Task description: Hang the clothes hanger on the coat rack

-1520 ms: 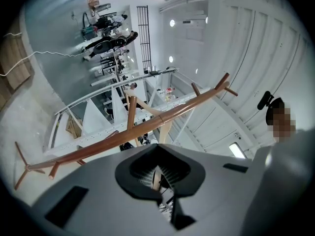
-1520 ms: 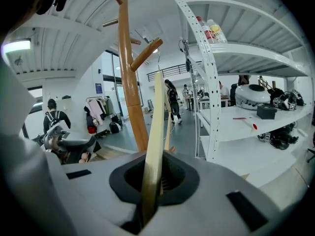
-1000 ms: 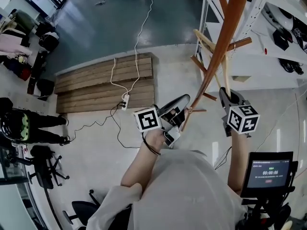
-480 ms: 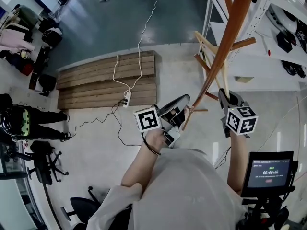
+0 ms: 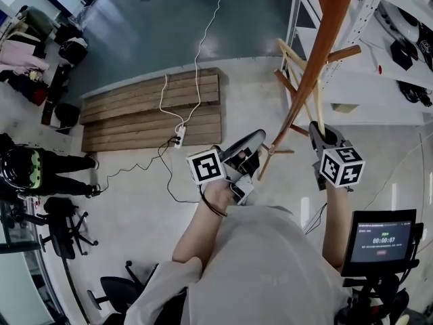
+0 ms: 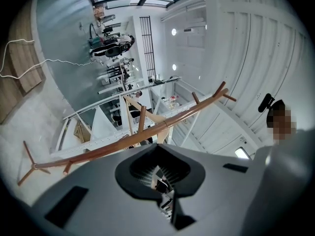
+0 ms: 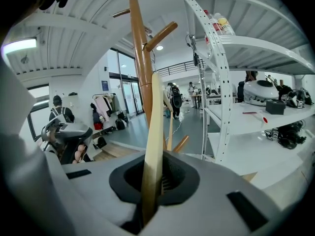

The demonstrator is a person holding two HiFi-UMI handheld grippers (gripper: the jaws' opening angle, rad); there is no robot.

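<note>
The brown wooden coat rack (image 5: 318,59) slants across the head view, its pegs sticking out on both sides. A pale wooden clothes hanger (image 5: 295,59) lies close against the pole. My right gripper (image 5: 318,133) is shut on the hanger's lower end. In the right gripper view the hanger (image 7: 155,122) rises from between the jaws of the right gripper (image 7: 155,181), just in front of the coat rack (image 7: 140,48). My left gripper (image 5: 254,142) sits left of the pole's lower part, shut and holding nothing. In the left gripper view the coat rack (image 6: 147,132) runs across above the left gripper (image 6: 165,181).
White metal shelving (image 5: 379,80) stands right behind the rack, with items on its shelves (image 7: 266,90). A wooden platform (image 5: 152,114) with a power strip (image 5: 177,141) and white cable lies at the left. A monitor (image 5: 382,239) stands at the lower right. Office chairs (image 5: 61,229) are at the far left.
</note>
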